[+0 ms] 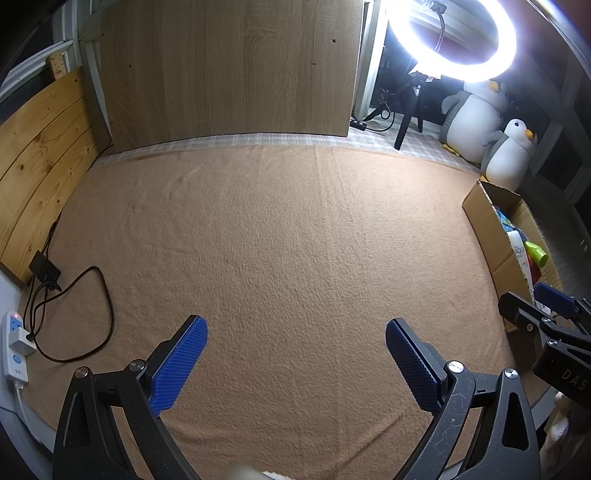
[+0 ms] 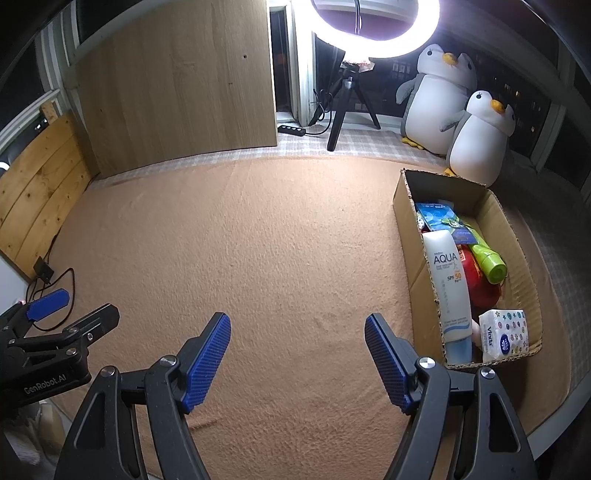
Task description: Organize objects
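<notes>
A cardboard box [image 2: 406, 206] stands on the tan blanket at the right and holds a white AQUA sunscreen tube [image 2: 448, 284], a green bottle [image 2: 487, 260], a red item [image 2: 480, 284], a blue packet [image 2: 437, 214] and a Vinda tissue pack [image 2: 504, 334]. The box also shows in the left wrist view [image 1: 480, 210]. My right gripper [image 2: 297, 325] is open and empty, just left of the box's near end. My left gripper [image 1: 295, 328] is open and empty over bare blanket. Each gripper shows at the edge of the other's view, the left [image 2: 74, 310] and the right [image 1: 535, 304].
The tan blanket [image 1: 280, 240] covers the surface. A wooden board [image 1: 229, 70] stands at the back, pine planks [image 1: 37, 155] at the left. A power strip [image 1: 13, 343] and black cable [image 1: 103, 295] lie at the left edge. Two plush penguins [image 2: 454, 110] and a ring light [image 2: 373, 22] stand at the back right.
</notes>
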Motion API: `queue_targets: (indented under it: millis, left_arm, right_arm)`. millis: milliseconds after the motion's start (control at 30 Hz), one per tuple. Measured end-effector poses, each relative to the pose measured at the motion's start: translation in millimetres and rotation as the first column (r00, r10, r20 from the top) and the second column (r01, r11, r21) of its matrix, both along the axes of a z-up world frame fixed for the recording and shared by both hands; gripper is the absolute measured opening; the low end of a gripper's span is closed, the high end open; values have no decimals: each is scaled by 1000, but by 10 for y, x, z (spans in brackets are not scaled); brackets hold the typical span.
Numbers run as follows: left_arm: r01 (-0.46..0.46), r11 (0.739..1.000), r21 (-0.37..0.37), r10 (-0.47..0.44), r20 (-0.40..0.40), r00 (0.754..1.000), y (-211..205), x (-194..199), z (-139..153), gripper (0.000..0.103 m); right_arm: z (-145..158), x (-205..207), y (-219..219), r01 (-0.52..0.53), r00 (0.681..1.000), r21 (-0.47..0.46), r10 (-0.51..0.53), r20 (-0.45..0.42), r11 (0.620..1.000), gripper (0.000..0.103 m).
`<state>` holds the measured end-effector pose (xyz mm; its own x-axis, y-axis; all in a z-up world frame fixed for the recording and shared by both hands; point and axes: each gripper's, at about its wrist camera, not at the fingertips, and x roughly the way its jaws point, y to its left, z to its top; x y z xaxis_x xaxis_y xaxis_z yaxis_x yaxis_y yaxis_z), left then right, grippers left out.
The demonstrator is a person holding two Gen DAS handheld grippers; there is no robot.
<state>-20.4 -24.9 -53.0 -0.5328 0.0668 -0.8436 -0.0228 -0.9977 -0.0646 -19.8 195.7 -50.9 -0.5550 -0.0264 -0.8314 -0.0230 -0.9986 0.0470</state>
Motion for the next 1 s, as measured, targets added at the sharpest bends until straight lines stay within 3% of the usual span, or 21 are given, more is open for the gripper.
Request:
queue_targets:
  millis: [1000]
  left_arm:
    - [-8, 1000, -4, 8, 14, 1000, -40, -48, -51, 102]
  right_arm:
    - [-33, -26, -30, -3, 1000, 3, 3, 20, 1000, 72]
